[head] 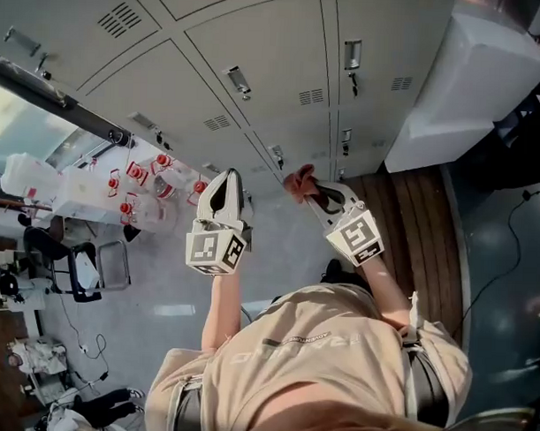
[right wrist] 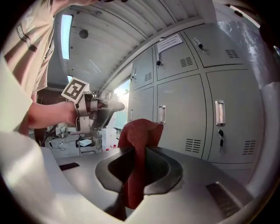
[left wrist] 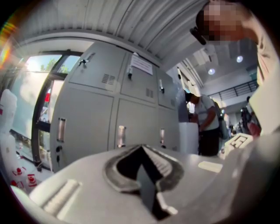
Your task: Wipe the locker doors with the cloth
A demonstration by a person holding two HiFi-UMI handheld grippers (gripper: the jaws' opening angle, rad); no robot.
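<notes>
A bank of grey locker doors point(head: 257, 68) with handles and vents fills the wall ahead, also seen in the left gripper view point(left wrist: 96, 113) and the right gripper view point(right wrist: 192, 113). My right gripper point(head: 313, 190) is shut on a red cloth point(head: 299, 180), which bunches up above its jaws point(right wrist: 140, 135) and stands a short way off the doors. The left gripper point(head: 223, 193) is raised beside it, jaws closed together with nothing between them point(left wrist: 142, 151). Neither gripper touches a door.
A white box-shaped unit point(head: 460, 84) stands at the right by the lockers. Clear bottles with red labels point(head: 143, 184) sit on the floor at the left near a window. Another person point(left wrist: 205, 118) stands far down the row.
</notes>
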